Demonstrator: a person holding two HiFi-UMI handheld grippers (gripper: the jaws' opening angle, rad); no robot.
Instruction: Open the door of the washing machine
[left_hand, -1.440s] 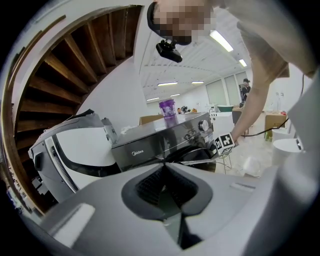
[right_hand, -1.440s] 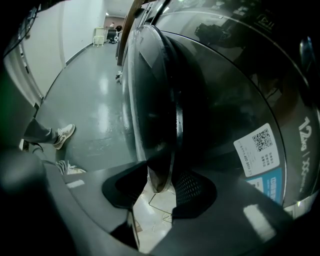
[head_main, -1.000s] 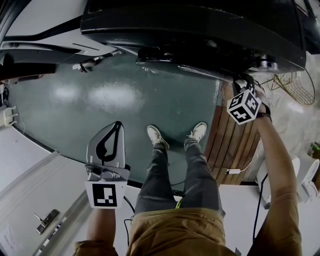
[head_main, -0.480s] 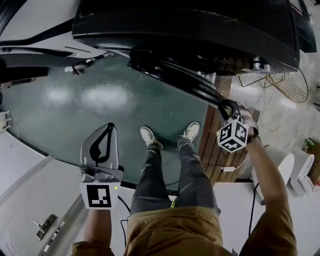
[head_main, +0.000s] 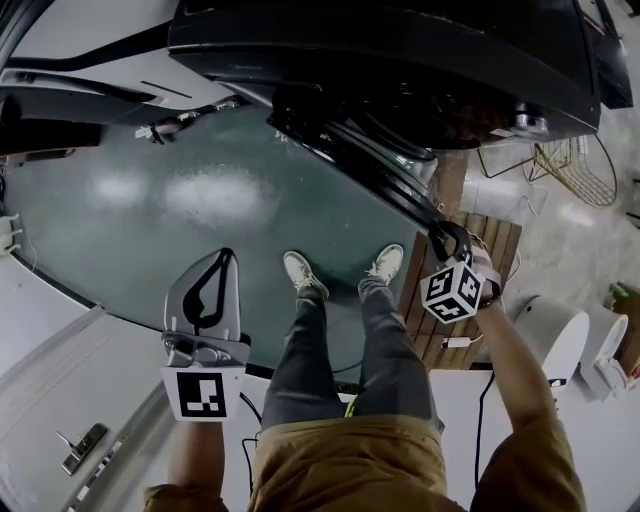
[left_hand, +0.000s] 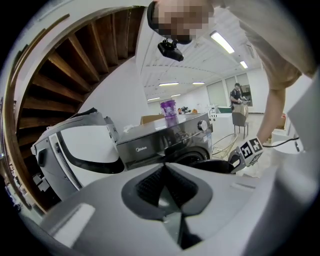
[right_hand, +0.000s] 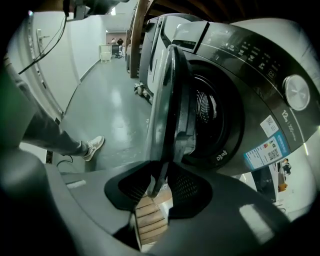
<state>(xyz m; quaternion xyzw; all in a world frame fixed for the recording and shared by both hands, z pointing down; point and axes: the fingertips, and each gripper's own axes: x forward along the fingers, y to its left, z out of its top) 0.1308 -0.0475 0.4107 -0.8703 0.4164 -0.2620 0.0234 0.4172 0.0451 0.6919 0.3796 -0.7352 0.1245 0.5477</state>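
The dark washing machine (head_main: 400, 60) fills the top of the head view. Its round door (head_main: 370, 160) stands swung out from the front. My right gripper (head_main: 450, 240) is shut on the door's outer rim; its jaws have just been closing on it. In the right gripper view the door (right_hand: 167, 100) runs edge-on up from the right gripper (right_hand: 157, 185), with the drum opening (right_hand: 207, 112) bare to its right. My left gripper (head_main: 222, 258) hangs over the green floor, shut on nothing, apart from the machine. The left gripper (left_hand: 166, 167) faces the machine (left_hand: 165, 140) from a distance.
The person's shoes (head_main: 305, 272) stand on the green floor just left of the open door. Wooden slats (head_main: 470, 290) lie under the right hand. A wire basket (head_main: 570, 165) and a white appliance (head_main: 555, 340) sit to the right. A white machine (left_hand: 75, 150) stands beside the dark one.
The door has swung from almost closed to well open. My right gripper has come down and to the left in the head view with the rim in it. The left gripper has barely moved.
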